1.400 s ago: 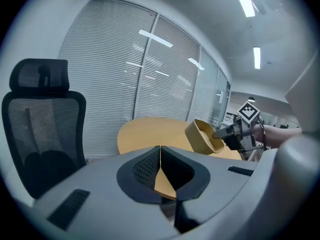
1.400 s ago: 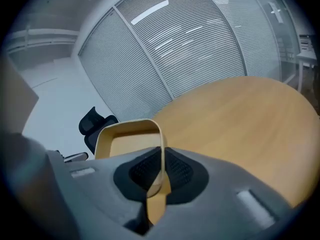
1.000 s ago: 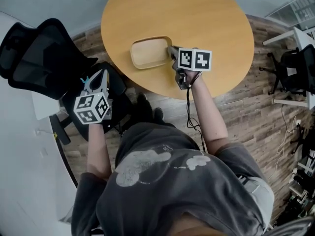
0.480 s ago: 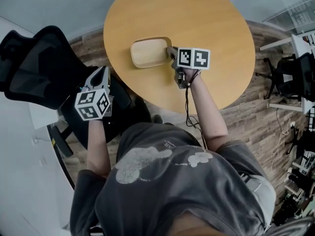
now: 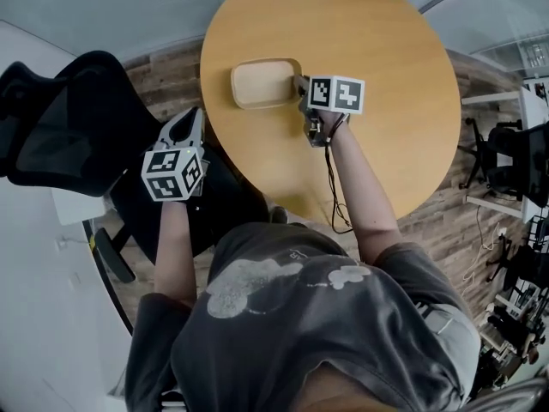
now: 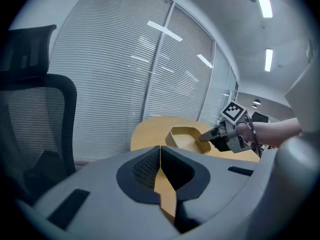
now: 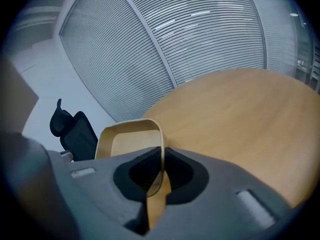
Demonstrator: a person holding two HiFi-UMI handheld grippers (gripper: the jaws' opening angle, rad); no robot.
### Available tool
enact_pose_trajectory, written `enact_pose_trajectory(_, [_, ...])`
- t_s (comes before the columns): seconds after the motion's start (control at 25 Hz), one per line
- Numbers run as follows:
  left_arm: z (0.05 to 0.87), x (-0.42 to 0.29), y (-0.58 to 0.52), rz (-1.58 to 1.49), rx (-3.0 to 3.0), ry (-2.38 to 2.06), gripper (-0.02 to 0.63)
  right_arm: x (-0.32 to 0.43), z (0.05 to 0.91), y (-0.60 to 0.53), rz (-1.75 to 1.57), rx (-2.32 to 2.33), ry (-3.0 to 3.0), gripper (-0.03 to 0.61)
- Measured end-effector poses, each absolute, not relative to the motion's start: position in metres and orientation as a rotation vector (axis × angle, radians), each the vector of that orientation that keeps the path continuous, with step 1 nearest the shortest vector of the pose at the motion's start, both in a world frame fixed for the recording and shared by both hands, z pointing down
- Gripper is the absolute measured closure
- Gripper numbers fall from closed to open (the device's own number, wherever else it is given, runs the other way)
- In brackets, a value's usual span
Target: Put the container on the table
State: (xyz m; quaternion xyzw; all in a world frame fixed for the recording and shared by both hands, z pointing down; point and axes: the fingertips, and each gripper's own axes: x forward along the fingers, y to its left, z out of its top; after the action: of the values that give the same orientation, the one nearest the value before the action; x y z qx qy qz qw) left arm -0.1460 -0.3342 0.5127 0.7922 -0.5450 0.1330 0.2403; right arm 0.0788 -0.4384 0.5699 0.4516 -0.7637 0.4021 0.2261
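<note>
One release seemed left: the container (image 5: 264, 82) rested on the table (image 5: 386, 41), its rim clamped in the right gripper (image 5: 302, 87). The left gripper (image 5: 187, 125) hung aside, jaws together, empty.

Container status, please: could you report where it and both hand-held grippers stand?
Right hand-held gripper shut on container rim. Left hand-held gripper shut, empty, off the table by the chair. Container looks down on the table. Nothing in the way.
</note>
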Motion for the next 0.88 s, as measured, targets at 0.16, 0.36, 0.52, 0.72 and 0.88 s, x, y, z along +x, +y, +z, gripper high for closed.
enact_pose_trajectory(0.16, [0.529, -0.159, -0.356, 0.368, 2.151, -1.48, 0.609, 0.056, 0.589, -0.471, 1.1, 1.224, -2.071, 0.561])
enact_pose_trajectory(0.36, [0.544, -0.169, -0.384, 0.365, 2.132, -1.466, 0.609, 0.035, 0.607, -0.511, 1.095, 1.203, -2.044, 0.561])
enact_pose_trajectory(0.52, [0.554, -0.176, -0.404, 0.363, 2.119, -1.462, 0.609, 0.017, 0.619, -0.532, 1.088, 1.177, -2.021, 0.56])
enact_pose_trajectory(0.72, [0.563, -0.179, -0.418, 0.364, 2.111, -1.447, 0.609, 0.006, 0.632, -0.547, 1.072, 1.167, -2.001, 0.56])
enact_pose_trajectory(0.88, [0.572, -0.184, -0.421, 0.364, 2.1, -1.438, 0.609, 0.0, 0.64, -0.556, 1.04, 1.165, -1.981, 0.56])
